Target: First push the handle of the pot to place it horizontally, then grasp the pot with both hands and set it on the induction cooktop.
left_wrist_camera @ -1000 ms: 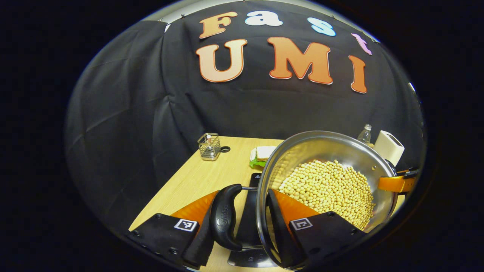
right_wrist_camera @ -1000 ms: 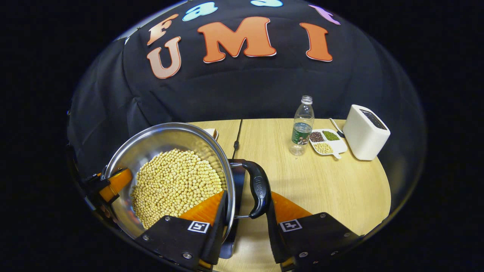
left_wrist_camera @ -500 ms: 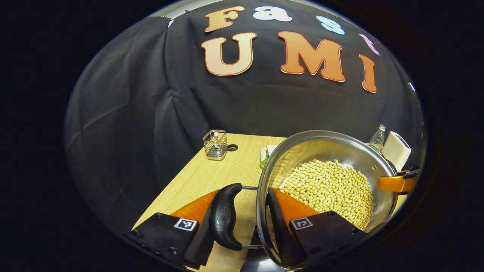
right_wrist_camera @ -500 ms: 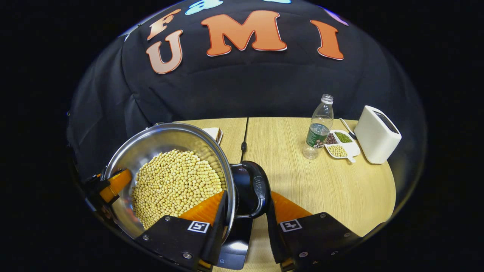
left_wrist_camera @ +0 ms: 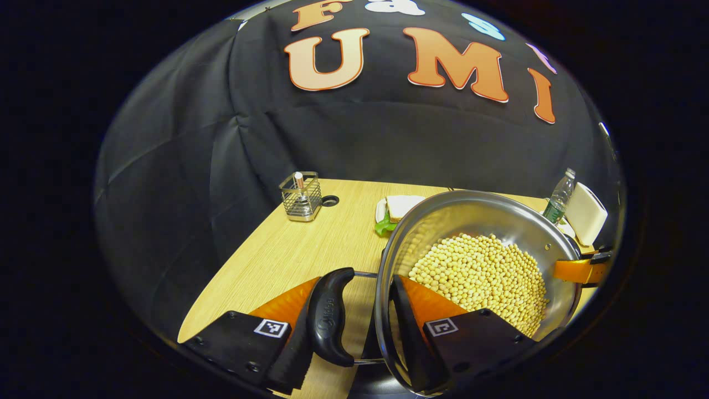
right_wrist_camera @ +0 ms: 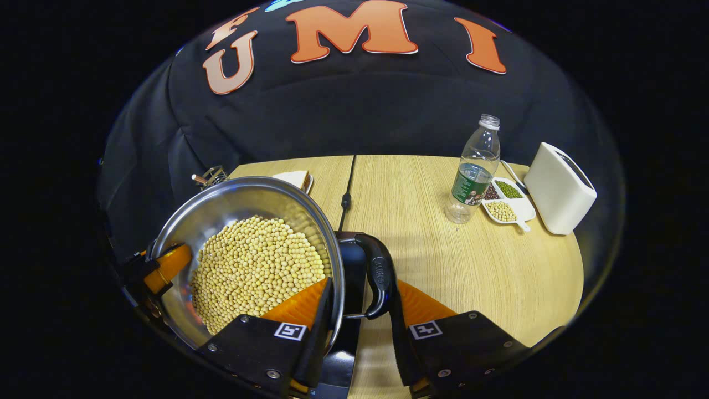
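A steel pot (left_wrist_camera: 471,219) (right_wrist_camera: 238,197) full of pale soybeans (left_wrist_camera: 482,274) (right_wrist_camera: 255,266) hangs between both grippers. In the left gripper view, my left gripper (left_wrist_camera: 354,332) is shut on the pot, one finger outside the black side handle (left_wrist_camera: 330,317) and the other inside the rim. My right gripper (right_wrist_camera: 357,327) is shut the same way across the opposite handle (right_wrist_camera: 379,277). Each view shows the other gripper at the pot's far rim (left_wrist_camera: 579,270) (right_wrist_camera: 160,269). The black induction cooktop (right_wrist_camera: 354,263) lies right beneath the pot, mostly hidden. I cannot tell whether the pot touches it.
On the wooden table (right_wrist_camera: 443,266) stand a plastic bottle (right_wrist_camera: 473,169), a white toaster (right_wrist_camera: 559,188) and a divided dish of beans (right_wrist_camera: 507,199). A wire basket (left_wrist_camera: 301,196) and a sandwich on a plate (left_wrist_camera: 399,208) sit at the back. A black cable (right_wrist_camera: 346,188) runs to the cooktop.
Both grippers have carried the pot farther across the table; the bottle and toaster look nearer. The cooktop, seen left of the pot before, now lies under it.
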`<state>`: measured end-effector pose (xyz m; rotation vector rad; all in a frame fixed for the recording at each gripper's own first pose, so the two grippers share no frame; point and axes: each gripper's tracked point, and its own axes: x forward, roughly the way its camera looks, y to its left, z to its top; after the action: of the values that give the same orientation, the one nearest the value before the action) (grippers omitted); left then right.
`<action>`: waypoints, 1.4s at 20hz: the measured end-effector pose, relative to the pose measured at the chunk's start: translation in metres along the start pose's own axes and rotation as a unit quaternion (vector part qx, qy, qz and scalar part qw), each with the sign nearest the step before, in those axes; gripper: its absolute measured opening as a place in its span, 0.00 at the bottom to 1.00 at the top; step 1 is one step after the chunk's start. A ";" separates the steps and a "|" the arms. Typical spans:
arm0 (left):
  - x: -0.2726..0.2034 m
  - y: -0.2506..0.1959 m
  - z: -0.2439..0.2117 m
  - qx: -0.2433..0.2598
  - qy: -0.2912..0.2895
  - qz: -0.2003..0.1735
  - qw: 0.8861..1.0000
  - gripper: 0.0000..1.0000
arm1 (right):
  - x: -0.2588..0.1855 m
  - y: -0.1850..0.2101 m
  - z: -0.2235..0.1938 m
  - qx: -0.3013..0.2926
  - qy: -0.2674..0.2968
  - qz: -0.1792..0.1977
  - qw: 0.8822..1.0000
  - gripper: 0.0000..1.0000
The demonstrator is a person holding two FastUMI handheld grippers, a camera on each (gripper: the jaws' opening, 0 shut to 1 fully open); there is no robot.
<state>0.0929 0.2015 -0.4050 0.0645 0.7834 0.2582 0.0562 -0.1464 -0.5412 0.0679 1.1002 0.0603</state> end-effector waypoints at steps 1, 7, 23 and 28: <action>0.003 0.000 -0.003 -0.001 0.003 -0.002 1.000 0.76 | -0.001 0.001 0.001 -0.002 0.001 -0.001 1.000 0.53; 0.021 -0.005 -0.012 -0.009 0.022 -0.003 1.000 0.73 | -0.004 0.000 0.002 0.003 0.010 -0.012 1.000 0.53; -0.071 -0.009 0.090 0.053 -0.071 0.072 0.993 0.80 | -0.116 -0.039 0.070 -0.002 -0.148 0.019 0.989 0.75; -0.184 -0.054 0.163 0.039 -0.169 0.064 0.983 0.82 | -0.201 -0.067 0.112 -0.037 -0.267 0.022 0.963 0.80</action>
<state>0.0941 0.1088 -0.1711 0.2286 0.4512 0.3287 0.0659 -0.2328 -0.3175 0.0377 0.5561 0.1152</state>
